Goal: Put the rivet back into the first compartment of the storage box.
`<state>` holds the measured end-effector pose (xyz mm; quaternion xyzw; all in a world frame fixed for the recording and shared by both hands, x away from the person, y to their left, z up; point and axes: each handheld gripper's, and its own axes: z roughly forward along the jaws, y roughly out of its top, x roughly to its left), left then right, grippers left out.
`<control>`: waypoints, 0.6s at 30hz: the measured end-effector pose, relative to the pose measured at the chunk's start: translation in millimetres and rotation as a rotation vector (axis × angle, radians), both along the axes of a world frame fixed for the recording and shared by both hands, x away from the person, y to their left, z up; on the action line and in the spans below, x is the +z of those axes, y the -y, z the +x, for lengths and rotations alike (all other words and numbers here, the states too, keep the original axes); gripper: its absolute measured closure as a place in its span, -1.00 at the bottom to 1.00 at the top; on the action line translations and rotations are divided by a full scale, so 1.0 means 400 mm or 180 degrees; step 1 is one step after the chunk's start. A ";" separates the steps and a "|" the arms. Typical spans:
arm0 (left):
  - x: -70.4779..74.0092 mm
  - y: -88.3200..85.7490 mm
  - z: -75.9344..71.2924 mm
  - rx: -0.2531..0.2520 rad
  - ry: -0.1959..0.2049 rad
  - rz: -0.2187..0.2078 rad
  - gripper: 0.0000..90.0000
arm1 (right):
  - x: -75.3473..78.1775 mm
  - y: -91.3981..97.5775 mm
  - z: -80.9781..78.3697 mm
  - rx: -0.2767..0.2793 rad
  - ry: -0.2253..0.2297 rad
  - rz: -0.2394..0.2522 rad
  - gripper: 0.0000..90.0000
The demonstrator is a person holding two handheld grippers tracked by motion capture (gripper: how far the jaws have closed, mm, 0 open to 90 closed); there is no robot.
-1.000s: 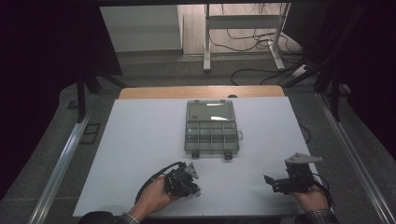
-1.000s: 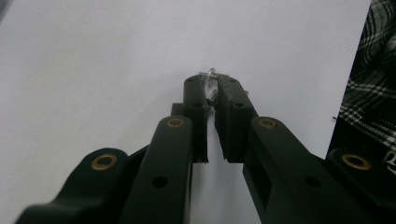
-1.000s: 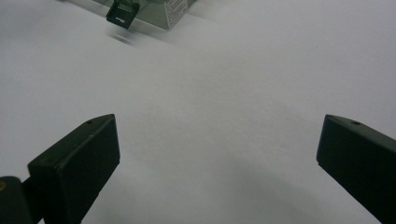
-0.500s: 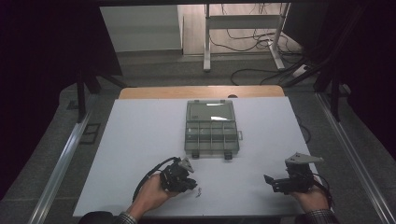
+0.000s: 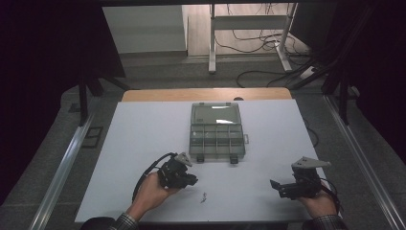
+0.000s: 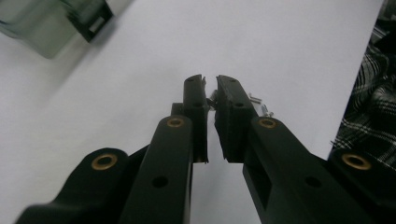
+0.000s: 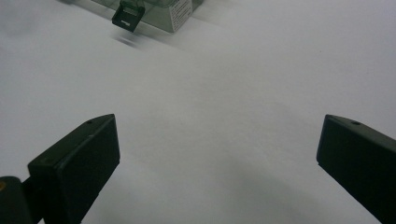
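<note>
One claw, the left claw, has lifted, pinching a small screw; right claw gapes.

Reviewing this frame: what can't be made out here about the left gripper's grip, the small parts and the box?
- Left gripper: jaws nearly together; whether a part sits between them is too small to tell.
- Small metal parts: too small in the high view, half hidden behind the jaws in the left gripper view.
- Compartment box: contents unclear through the clear lid's glare.
</note>
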<state>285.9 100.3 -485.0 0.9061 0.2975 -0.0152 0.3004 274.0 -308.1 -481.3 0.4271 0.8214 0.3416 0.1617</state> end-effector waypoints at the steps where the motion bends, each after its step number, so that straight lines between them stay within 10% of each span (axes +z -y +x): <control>1: 0.000 0.000 0.000 0.0000 0.0000 0.0000 0.86 | 0.000 0.000 0.000 -0.0001 -0.0001 -0.0002 -1.00; 18: 0.048 -0.020 0.091 0.0288 0.0193 -0.0091 0.86 | -0.002 0.000 0.000 -0.0001 -0.0014 -0.0005 -1.00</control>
